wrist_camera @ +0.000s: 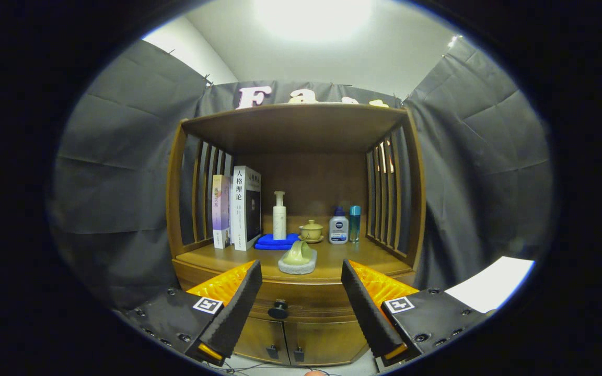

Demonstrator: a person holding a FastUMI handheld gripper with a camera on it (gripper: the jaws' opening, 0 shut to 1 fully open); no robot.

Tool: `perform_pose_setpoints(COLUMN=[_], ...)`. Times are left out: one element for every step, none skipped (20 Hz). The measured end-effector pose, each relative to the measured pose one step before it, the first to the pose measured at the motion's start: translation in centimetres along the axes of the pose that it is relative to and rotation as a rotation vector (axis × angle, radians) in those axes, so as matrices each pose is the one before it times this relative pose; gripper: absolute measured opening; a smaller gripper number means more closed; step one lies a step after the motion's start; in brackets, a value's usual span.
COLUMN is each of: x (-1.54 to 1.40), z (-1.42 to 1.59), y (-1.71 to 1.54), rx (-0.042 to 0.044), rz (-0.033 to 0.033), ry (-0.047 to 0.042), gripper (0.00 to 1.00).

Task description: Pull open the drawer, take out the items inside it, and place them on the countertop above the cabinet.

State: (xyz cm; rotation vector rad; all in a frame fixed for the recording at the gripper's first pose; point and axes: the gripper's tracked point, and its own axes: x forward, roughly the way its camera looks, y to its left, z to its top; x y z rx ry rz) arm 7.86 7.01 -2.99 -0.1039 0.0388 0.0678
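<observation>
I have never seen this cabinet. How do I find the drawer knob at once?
Start at the wooden cabinet and its countertop. Just below that, on the closed drawer, sits the knob, between the open tongs. It is round, dark and single; the two small door handles hang lower.

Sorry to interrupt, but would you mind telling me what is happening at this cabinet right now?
A hand-held gripper faces a wooden cabinet, its fingers spread open and holding nothing. The drawer under the countertop looks closed, its dark knob between the fingers and not yet gripped. On the countertop stand books, a pump bottle, a blue cloth, a lidded cup, two more bottles and a pale dish.
</observation>
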Motion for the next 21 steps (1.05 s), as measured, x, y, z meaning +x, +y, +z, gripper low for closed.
perform_pose_setpoints(x=[-0.938,-0.934,-0.732,-0.745,-0.679,-0.774,-0.689,-0.447,-0.41,-0.141,-0.157,-0.185,-0.195,-0.068,-0.024,-0.032,0.034,0.006,-0.057,-0.01,-0.022], z=[0.215,0.206,0.203,0.155,0.036,-0.035,-0.089,-0.035,-0.133,-0.144,-0.121,-0.076,-0.168,-0.195,-0.19,-0.233,-0.246,-0.057,-0.088,-0.042,-0.008], y=[-0.202,-0.145,-0.167,-0.085,-0.002,-0.069,0.067,0.174,0.064,-0.024,0.01,0.1,0.024,0.146,0.194,0.124,0.13,0.103,0.093,0.063,0.218], rx=[-0.00084,-0.0036,-0.00356,-0.00205,0.00125,0.00763,0.01316,0.01213,0.00652,-0.00007,-0.00104,-0.00133,-0.00373,-0.00194,-0.00008,0.00229,0.00379,0.00426,0.00199,-0.00026,-0.00327], rz=[0.00398,0.00369,0.00122,0.00105,-0.00002,-0.00234,0.00271,0.0072,0.00218,0.00236,0.00238,0.00402,0.00095,0.0036,0.0054,0.00643,0.00577,0.00459,0.0028,0.00337,0.00547], ry=[0.00512,0.00419,-0.00083,-0.00037,-0.001,0.00049,0.00043,-0.00061,0.00225,0.00343,0.0052,-0.0016,0.00331,0.00309,0.00308,0.00679,0.00583,0.00106,0.00077,-0.00109,-0.00309], gripper=[0.97,0.97,0.97,0.97,0.97,0.97,0.97,0.97,0.97,0.97,0.97,0.97,0.97,0.97,0.97,0.97,0.97,0.97,0.97,0.97,0.97])
